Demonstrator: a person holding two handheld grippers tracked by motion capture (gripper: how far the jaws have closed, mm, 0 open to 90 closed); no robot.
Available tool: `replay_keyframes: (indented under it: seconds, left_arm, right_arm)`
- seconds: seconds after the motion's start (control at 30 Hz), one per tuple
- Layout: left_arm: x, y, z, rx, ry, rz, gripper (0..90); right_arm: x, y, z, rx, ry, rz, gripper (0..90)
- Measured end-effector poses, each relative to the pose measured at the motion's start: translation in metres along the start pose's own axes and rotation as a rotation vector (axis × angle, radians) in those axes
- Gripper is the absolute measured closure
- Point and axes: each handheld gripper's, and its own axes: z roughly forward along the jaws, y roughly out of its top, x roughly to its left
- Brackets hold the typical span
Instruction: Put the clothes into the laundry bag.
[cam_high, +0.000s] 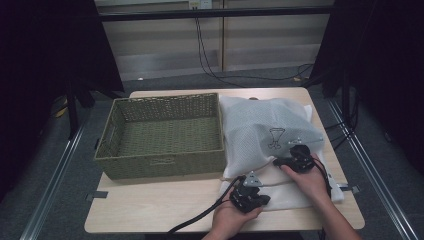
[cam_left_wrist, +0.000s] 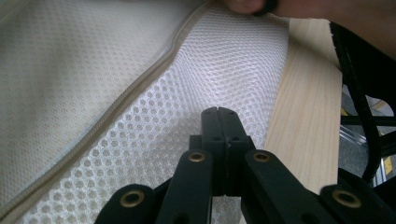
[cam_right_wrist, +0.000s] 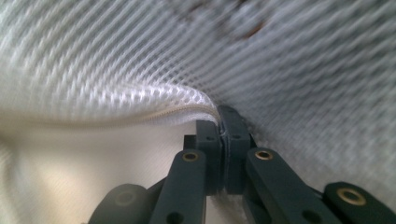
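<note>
On the table's right half, beside the wicker basket (cam_high: 160, 135), lies the mesh laundry bag (cam_high: 265, 130). Left gripper (cam_left_wrist: 218, 111): jaws pressed together, pinching mesh. Right gripper (cam_right_wrist: 219, 112): jaws pinching the zipper edge (cam_right_wrist: 154, 114). Risk: uneven pulling may slip or tear the mesh.

High view overhead facing forward-down, both claw views close on shared mesh bag (cam_high: 270, 132)

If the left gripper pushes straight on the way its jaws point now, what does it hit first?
Most likely the white mesh bag: the left gripper has its jaws shut, tips right at the mesh beside the zipper seam. Whether they already touch it is unclear.
</note>
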Motion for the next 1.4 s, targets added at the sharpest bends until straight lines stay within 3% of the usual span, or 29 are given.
replay_keyframes:
  seconds: [0.07,0.13,0.2,0.23,0.27,0.33,0.4,0.5,0.6,0.63,0.7,0.83,0.87,0.93,1.03,1.13,1.2,1.23,1.27,1.33,1.4]
  left_arm:
    - [0.001,0.000,0.001,-0.015,-0.007,-0.006,90.0]
    - [0.001,-0.001,-0.001,-0.023,0.016,-0.029,90.0]
    - [0.002,-0.001,-0.004,-0.046,0.005,-0.019,89.7]
    - [0.003,-0.002,-0.006,-0.068,-0.003,-0.021,78.1]
    - [0.004,-0.003,-0.010,-0.100,-0.004,-0.029,73.2]
    - [0.005,-0.005,-0.020,-0.155,-0.006,-0.040,70.2]
    - [0.004,-0.007,-0.031,-0.164,0.094,-0.025,68.6]
    - [0.008,-0.009,-0.053,-0.222,0.111,-0.037,64.9]
    - [0.010,-0.012,-0.074,-0.255,0.187,0.009,61.0]
    - [0.014,-0.014,-0.082,-0.266,0.223,0.014,60.0]
    - [0.023,-0.018,-0.088,-0.275,0.267,-0.023,57.5]
    - [0.039,-0.026,-0.087,-0.281,0.285,-0.096,55.3]
    - [0.042,-0.026,-0.085,-0.265,0.291,-0.094,55.0]
    - [0.045,-0.025,-0.082,-0.234,0.332,-0.091,56.4]
    - [0.048,-0.024,-0.087,-0.249,0.354,-0.116,57.3]
    - [0.041,-0.030,-0.097,-0.301,0.433,-0.074,54.1]
    - [0.041,-0.035,-0.103,-0.333,0.467,-0.079,54.7]
    - [0.046,-0.035,-0.103,-0.316,0.445,-0.110,54.1]
    - [0.056,-0.034,-0.099,-0.286,0.382,-0.168,53.2]
    - [0.066,-0.035,-0.092,-0.247,0.297,-0.225,51.3]
    - [0.068,-0.034,-0.087,-0.229,0.260,-0.227,56.4]
  right_arm:
    - [0.000,0.003,0.003,-0.006,-0.018,0.003,88.5]
    - [0.005,0.003,0.002,-0.006,-0.041,-0.044,88.3]
    - [0.010,-0.002,-0.003,-0.005,-0.045,-0.071,87.7]
    - [0.014,-0.006,-0.008,-0.015,-0.034,-0.084,87.1]
    - [0.016,-0.008,-0.012,-0.019,-0.029,-0.100,86.6]
    - [0.021,-0.015,-0.023,-0.037,-0.035,-0.136,85.0]
    - [0.022,-0.020,-0.033,-0.062,-0.027,-0.146,77.9]
    - [0.022,-0.031,-0.051,-0.128,-0.024,-0.160,58.4]
    - [0.016,-0.041,-0.073,-0.195,-0.028,-0.123,49.7]
    - [0.012,-0.043,-0.081,-0.208,-0.047,-0.117,47.0]
    - [0.001,-0.049,-0.096,-0.237,-0.113,-0.101,43.1]
    - [-0.024,-0.060,-0.103,-0.222,-0.311,-0.047,32.7]
    - [-0.032,-0.062,-0.102,-0.213,-0.348,-0.022,30.9]
    - [-0.049,-0.066,-0.097,-0.170,-0.366,0.080,29.8]
    - [-0.057,-0.071,-0.089,-0.105,-0.348,0.139,41.5]
    - [-0.055,-0.070,-0.088,-0.102,-0.326,0.108,56.9]
    - [-0.056,-0.070,-0.089,-0.102,-0.319,0.110,67.6]
    - [-0.057,-0.071,-0.090,-0.101,-0.309,0.118,73.0]
    - [-0.059,-0.071,-0.090,-0.103,-0.295,0.122,76.3]
    - [-0.061,-0.072,-0.091,-0.103,-0.279,0.133,81.8]
    - [-0.060,-0.071,-0.092,-0.101,-0.283,0.109,85.2]
